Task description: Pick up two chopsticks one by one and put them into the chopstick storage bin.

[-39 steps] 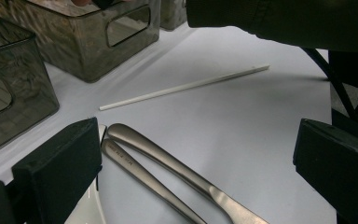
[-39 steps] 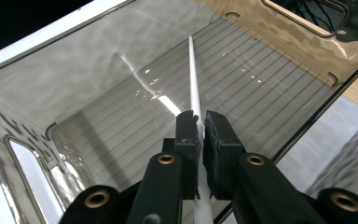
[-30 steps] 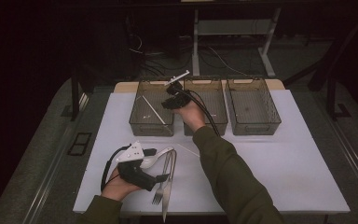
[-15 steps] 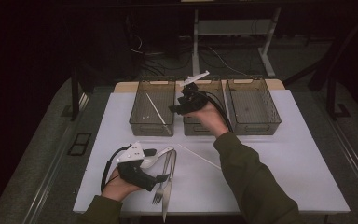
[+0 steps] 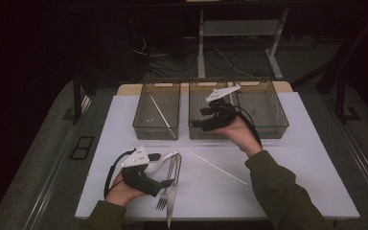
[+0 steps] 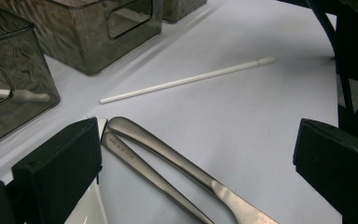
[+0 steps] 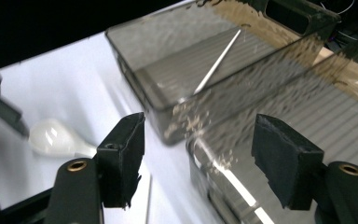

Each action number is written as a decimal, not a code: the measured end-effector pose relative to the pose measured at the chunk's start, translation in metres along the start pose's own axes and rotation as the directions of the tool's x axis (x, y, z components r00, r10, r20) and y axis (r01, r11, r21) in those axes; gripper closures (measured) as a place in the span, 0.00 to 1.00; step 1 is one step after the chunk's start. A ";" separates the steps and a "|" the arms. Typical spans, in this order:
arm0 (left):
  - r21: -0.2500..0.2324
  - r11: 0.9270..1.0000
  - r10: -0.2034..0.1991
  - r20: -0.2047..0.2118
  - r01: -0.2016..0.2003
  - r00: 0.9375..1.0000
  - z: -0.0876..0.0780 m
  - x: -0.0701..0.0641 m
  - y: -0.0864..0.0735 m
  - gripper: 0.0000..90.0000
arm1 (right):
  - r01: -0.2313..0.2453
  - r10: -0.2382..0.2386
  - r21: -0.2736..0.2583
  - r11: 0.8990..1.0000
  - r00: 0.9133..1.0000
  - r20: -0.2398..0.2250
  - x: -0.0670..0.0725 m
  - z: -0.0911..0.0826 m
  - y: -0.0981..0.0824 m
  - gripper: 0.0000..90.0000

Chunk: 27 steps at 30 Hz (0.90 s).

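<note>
Probably light, stiff and thin, the white stick (image 5: pixel 214 166) lies mid-tabletop — best pinched mid-length; right gripper (image 5: pixel 202 122) gapes empty, jaws just opening — left gripper (image 5: pixel 168 182) released.

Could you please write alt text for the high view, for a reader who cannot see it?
A person's right tool hovers empty, jaws open, over the middle bin of three smoky bins, a white chopstick lying in the left bin. The left tool rests by a fork, knife and white spoon; a second chopstick lies on the white table.
</note>
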<state>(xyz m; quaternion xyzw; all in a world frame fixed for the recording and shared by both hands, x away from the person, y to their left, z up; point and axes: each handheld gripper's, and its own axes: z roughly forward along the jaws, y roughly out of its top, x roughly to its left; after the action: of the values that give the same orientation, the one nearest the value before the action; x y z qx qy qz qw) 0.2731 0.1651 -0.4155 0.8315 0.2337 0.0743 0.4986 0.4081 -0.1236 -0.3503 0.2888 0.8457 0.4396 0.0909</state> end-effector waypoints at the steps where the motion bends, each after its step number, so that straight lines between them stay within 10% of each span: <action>1: -0.003 1.000 -0.002 -0.001 0.002 1.000 0.000 0.000 0.000 0.00 | 0.000 0.000 -0.002 1.000 1.000 0.000 0.001 -0.003 -0.004 0.37; 27: 0.005 1.000 -0.006 -0.015 0.006 1.000 0.001 0.000 -0.001 0.00 | 0.021 -0.019 0.063 0.998 1.000 -0.023 0.020 -0.045 -0.085 0.36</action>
<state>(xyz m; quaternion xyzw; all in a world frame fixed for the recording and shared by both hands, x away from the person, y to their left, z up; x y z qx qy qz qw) 0.2729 0.1647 -0.4170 0.8315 0.2398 0.0784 0.4948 0.3389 -0.1815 -0.3885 0.2781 0.8630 0.4149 0.0766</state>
